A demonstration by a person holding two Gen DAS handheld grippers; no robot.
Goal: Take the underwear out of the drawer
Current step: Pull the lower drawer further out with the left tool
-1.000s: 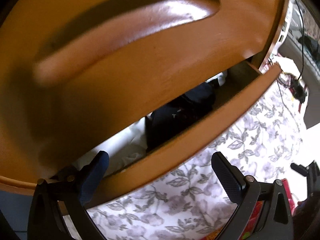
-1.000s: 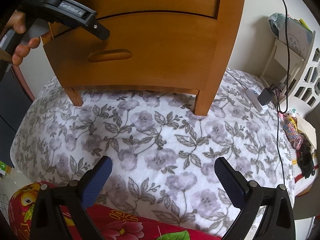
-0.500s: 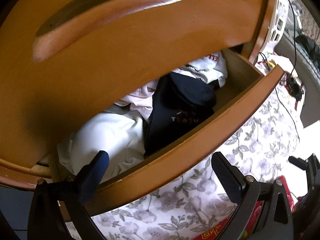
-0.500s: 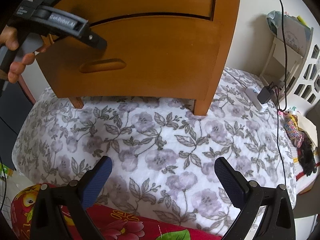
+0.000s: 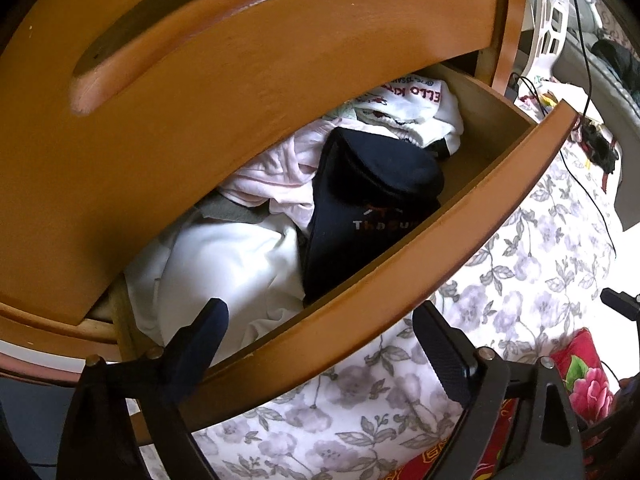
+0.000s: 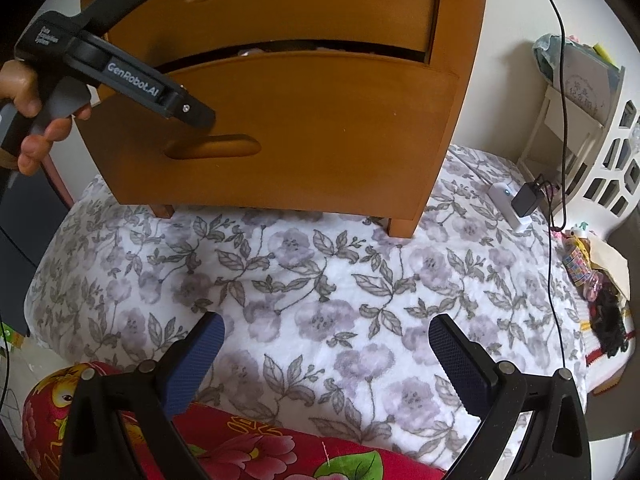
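The wooden drawer point(image 5: 400, 276) of a chest stands pulled partway out. Inside lie a dark navy garment with pale lettering point(image 5: 360, 208), a white garment point(image 5: 228, 268), a pink one point(image 5: 276, 168) and a white printed one point(image 5: 408, 108). My left gripper point(image 5: 320, 312) straddles the drawer's front panel, one finger inside and one outside. Its jaws are closing, and no pad clearly presses on the wood. In the right wrist view a hand point(image 6: 28, 120) holds that gripper at the drawer front point(image 6: 320, 128). My right gripper point(image 6: 326, 322) hangs open over the floral bedding point(image 6: 320, 280), holding nothing.
The upper drawer front with its carved handle point(image 5: 200, 36) overhangs the open drawer. A red flowered cushion point(image 6: 260, 448) lies near the right gripper. At the right are a white charger with a black plug and cable point(image 6: 520, 200), a white rack point(image 6: 600, 152) and small clutter.
The drawer has slid further out of the chest, showing far more of the clothes. The left jaws have narrowed a little. The right gripper has stayed put.
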